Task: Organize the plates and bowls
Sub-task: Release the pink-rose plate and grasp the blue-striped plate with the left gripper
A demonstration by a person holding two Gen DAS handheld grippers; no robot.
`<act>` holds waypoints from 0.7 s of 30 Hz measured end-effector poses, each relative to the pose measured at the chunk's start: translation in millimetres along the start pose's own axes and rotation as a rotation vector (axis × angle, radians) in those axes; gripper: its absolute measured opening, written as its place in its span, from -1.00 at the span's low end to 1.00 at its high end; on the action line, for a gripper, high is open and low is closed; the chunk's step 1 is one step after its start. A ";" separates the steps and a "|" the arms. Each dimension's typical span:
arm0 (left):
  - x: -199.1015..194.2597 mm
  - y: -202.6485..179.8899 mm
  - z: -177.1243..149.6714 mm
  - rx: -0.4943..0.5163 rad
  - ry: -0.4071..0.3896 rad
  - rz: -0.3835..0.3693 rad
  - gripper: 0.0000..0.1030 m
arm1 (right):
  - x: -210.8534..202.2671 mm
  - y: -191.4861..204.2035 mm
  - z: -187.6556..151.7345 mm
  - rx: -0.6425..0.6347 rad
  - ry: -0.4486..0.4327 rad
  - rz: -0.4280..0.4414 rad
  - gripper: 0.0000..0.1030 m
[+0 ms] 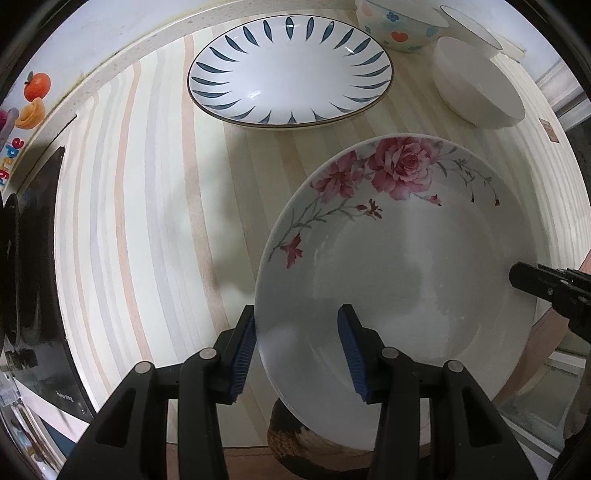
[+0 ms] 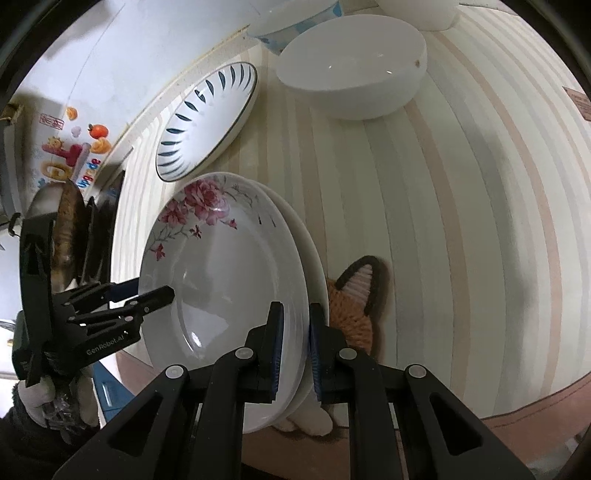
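Observation:
A white plate with pink roses (image 1: 399, 266) (image 2: 229, 280) is held tilted above the striped table. My left gripper (image 1: 301, 350) straddles its near-left rim with a wide gap between the pads; it also shows in the right wrist view (image 2: 155, 293). My right gripper (image 2: 295, 354) is shut on the plate's right rim, and a second plain white plate (image 2: 308, 258) lies right behind the rose plate between the pads. A blue-leaf plate (image 1: 290, 70) (image 2: 207, 118) lies at the back. A white bowl (image 1: 476, 88) (image 2: 351, 66) and a flower-dotted bowl (image 1: 399, 26) stand nearby.
A fox-shaped woven coaster (image 2: 354, 306) lies under the held plates. A black appliance (image 1: 33, 280) stands at the left edge. The wall with fruit stickers (image 1: 35, 96) runs behind the table. The striped tabletop (image 1: 140, 221) extends left of the plates.

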State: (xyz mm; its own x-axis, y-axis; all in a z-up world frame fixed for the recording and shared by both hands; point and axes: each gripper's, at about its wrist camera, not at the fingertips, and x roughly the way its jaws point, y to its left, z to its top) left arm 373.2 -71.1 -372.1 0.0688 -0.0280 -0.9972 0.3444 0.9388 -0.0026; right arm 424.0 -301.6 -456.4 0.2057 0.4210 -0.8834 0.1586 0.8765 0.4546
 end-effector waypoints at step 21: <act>-61.2 92.5 85.4 -0.160 -0.095 -0.079 -0.18 | -64.7 23.4 59.2 0.070 -0.095 0.082 -0.48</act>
State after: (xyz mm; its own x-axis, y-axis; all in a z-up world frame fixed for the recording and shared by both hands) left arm 480.8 -11.8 -304.9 0.1385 -0.1292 -0.9819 0.1996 0.9748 -0.1001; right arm 471.6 -322.2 -381.9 0.3104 0.4640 -0.8296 0.2034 0.8201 0.5348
